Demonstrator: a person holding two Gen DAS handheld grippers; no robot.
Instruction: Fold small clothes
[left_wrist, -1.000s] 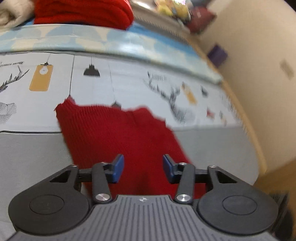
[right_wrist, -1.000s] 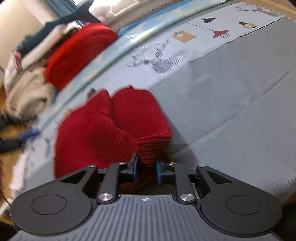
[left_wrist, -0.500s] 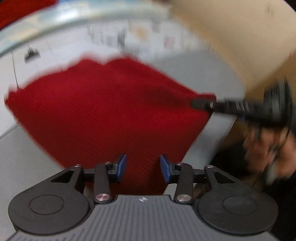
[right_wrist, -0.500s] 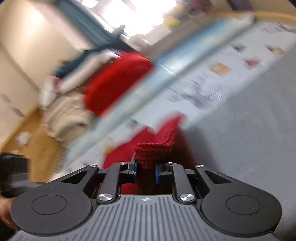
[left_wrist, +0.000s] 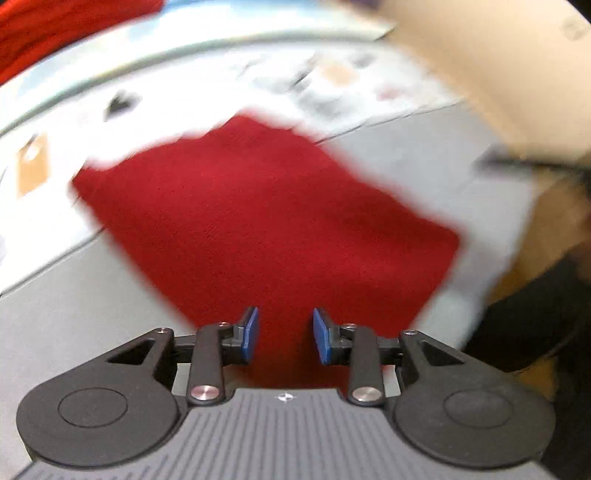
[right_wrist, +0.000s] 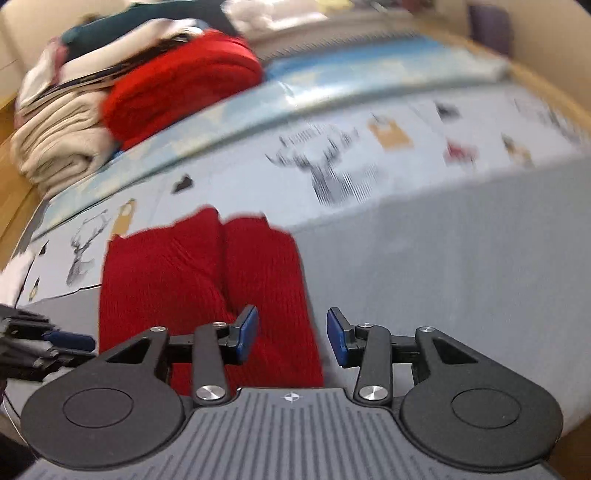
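the right claw (right_wrist: 291, 334) was clamped on the folded edge of the red knit garment (right_wrist: 207, 291) a moment ago. now its jaws have just opened, nothing between them. the garment lies flat on the grey bed sheet (right_wrist: 443, 258). the left claw (left_wrist: 284, 336) has opened a little too, apart and empty, above the garment (left_wrist: 258, 221).

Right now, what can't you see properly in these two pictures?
- Near edge of the red knit garment: hidden behind the right hand-held gripper in the right wrist view.
- Bedspread prints: smeared by motion blur in the left wrist view.
- Pile of folded clothes: blurred, cut off by the top-left edge in the right wrist view.
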